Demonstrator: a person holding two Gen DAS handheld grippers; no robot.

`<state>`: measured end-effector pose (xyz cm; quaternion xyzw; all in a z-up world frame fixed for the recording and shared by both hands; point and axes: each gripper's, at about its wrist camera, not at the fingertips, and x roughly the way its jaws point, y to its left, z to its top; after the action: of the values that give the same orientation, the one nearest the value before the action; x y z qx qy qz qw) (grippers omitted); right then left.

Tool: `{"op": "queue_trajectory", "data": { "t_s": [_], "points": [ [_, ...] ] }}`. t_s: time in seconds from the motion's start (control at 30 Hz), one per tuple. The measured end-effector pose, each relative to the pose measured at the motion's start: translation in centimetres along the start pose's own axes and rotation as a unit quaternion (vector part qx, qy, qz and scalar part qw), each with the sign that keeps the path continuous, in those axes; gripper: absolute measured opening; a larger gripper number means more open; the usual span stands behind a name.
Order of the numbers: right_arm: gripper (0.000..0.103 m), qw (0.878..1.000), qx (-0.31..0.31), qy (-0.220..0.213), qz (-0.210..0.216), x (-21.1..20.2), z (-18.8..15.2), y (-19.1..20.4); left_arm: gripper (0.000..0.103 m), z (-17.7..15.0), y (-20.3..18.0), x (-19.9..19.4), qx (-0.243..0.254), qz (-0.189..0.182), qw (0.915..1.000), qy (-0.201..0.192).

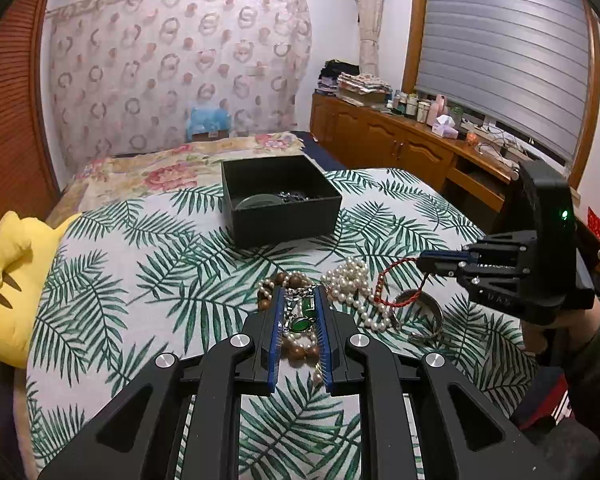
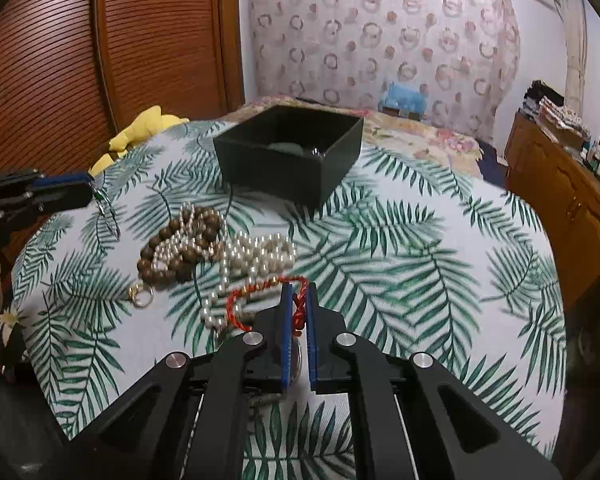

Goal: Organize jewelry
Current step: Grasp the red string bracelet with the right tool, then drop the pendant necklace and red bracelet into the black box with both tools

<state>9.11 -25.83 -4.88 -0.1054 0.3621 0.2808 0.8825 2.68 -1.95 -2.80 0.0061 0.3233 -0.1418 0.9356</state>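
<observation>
1. Your left gripper [image 1: 298, 300] grasps the silver chain with green stones [image 1: 300, 318]; its fingers press on both sides of it, above the wooden bead bracelet [image 2: 172, 244].
2. Your right gripper [image 2: 299, 300] clenches the red cord bracelet [image 2: 260, 292], which hangs from its tips in the left view.
3. The pearl strands [image 2: 252, 256] lie on the palm-leaf bedspread [image 2: 420, 260], between both grippers, beside a metal bangle [image 1: 418, 312].
4. The black box [image 1: 280, 200] stands farther away on the bed, open, with some pieces already inside.
5. A yellow plush toy [image 1: 16, 280] lies at the left edge.
</observation>
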Motion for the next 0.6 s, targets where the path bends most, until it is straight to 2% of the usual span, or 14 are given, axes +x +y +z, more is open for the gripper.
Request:
{"op": "queue_trajectory", "data": {
  "t_s": [0.27, 0.6],
  "points": [
    [0.007, 0.999, -0.026, -0.028, 0.011, -0.9, 3.5, 0.1, 0.014, 2.0, 1.4, 1.5, -0.007, 0.006, 1.0000, -0.001],
    [0.007, 0.996, -0.051, -0.072, 0.019, -0.4, 10.1, -0.8, 0.014, 5.6, 2.8, 4.6, 0.001, 0.018, 0.9998, 0.004]
  ]
}}
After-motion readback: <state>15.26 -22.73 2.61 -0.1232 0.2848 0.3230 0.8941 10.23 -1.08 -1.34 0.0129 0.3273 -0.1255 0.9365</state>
